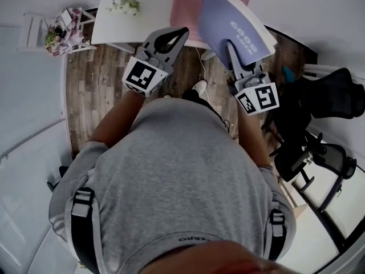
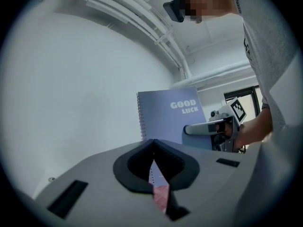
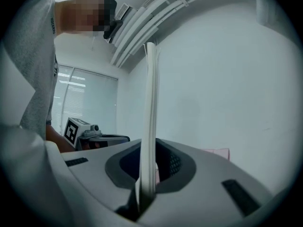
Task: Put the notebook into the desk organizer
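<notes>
A lavender spiral notebook (image 1: 234, 24) printed "GOOD LUCK" stands upright in the air, and my right gripper (image 1: 231, 45) is shut on its lower edge. The right gripper view shows the notebook (image 3: 150, 103) edge-on, clamped between the jaws. It hangs just right of the pink desk organizer (image 1: 187, 9) on the white table (image 1: 151, 21). My left gripper (image 1: 181, 33) is shut on nothing, to the left of the notebook and over the table's front edge. In the left gripper view the notebook's cover (image 2: 168, 115) faces me, with the right gripper (image 2: 189, 129) clamped on its right side.
A sprig of white flowers (image 1: 126, 4) lies on the table's left part. A small white rack with flowers (image 1: 60, 30) stands on the wood floor at far left. A black office chair (image 1: 325, 96) is at the right. The person's grey-shirted body fills the lower view.
</notes>
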A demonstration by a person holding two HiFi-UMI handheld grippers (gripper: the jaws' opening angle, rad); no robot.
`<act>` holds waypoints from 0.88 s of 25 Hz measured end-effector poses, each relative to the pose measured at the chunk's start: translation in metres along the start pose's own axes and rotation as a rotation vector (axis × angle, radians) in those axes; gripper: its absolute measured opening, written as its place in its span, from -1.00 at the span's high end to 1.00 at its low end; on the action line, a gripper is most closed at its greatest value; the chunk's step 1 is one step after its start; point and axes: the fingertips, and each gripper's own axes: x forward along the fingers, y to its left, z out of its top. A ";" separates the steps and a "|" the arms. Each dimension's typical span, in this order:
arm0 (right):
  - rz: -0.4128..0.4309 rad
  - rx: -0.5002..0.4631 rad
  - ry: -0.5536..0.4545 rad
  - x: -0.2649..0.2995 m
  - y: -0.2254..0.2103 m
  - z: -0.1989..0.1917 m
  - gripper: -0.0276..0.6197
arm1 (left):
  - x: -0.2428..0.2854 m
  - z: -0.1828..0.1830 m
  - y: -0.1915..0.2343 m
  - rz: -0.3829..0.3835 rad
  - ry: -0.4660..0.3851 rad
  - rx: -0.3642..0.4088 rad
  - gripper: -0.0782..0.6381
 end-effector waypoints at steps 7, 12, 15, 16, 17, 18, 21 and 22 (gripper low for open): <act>0.039 -0.014 -0.008 0.012 -0.044 0.014 0.80 | 0.043 -0.001 0.008 0.043 0.006 0.012 0.73; 0.085 0.006 -0.013 0.016 -0.070 0.017 0.80 | 0.066 0.001 0.009 0.082 0.009 0.024 0.73; 0.113 0.022 -0.014 0.019 -0.083 0.016 0.79 | 0.074 0.001 0.009 0.112 0.011 0.021 0.73; 0.123 0.027 -0.013 0.021 -0.087 0.015 0.80 | 0.076 0.000 0.009 0.120 0.013 0.021 0.73; 0.132 0.033 -0.011 0.024 -0.091 0.014 0.80 | 0.077 -0.002 0.009 0.127 0.016 0.022 0.73; 0.137 0.040 -0.008 0.028 -0.095 0.013 0.80 | 0.079 -0.003 0.009 0.131 0.019 0.026 0.73; 0.142 0.063 0.010 0.041 -0.105 0.010 0.80 | 0.085 -0.006 0.014 0.142 0.030 0.041 0.73; 0.145 0.068 0.015 0.047 -0.107 0.010 0.80 | 0.086 -0.006 0.017 0.145 0.033 0.047 0.73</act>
